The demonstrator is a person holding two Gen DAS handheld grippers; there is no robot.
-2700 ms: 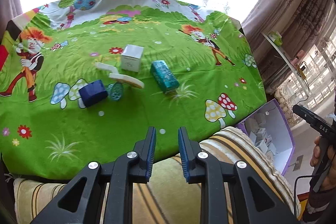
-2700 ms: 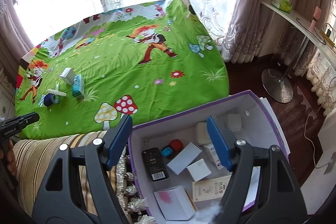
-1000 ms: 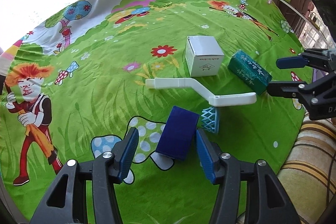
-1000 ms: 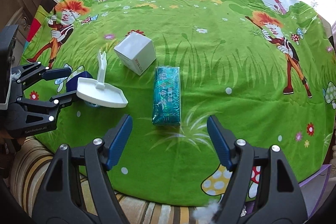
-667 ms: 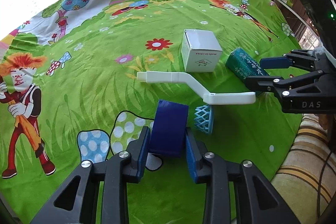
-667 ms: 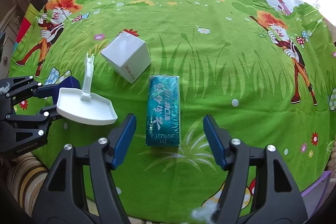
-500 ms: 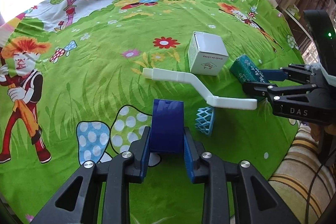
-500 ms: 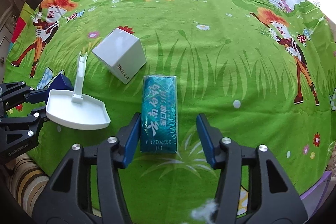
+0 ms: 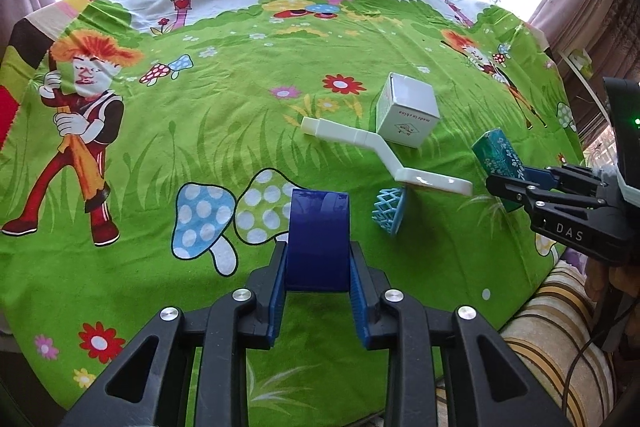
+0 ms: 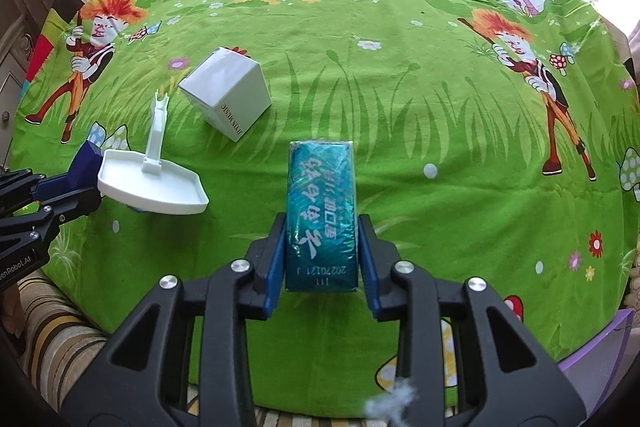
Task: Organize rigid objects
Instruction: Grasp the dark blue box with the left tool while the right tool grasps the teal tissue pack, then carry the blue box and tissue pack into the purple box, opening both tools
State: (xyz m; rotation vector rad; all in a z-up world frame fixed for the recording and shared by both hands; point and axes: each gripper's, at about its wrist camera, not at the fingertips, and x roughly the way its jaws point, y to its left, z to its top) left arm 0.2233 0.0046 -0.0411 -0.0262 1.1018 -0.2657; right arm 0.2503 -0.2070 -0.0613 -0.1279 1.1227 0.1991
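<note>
left wrist: close, steeply down | right wrist: same | shared: white box (image 9: 407,115) (image 10: 227,94)

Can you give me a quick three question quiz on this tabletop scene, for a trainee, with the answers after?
1. True or false: the white box is held by a gripper.
2. Multiple choice: what sits between the jaws of the left gripper? A) the teal packet B) the dark blue box C) the white scoop
3. Short answer: what is the right gripper closing on?

Key
1. False. It rests on the green cloth, apart from both grippers.
2. B, the dark blue box; the pads press its two sides.
3. The teal packet, lengthwise between the jaws, which are closing on it.
</note>
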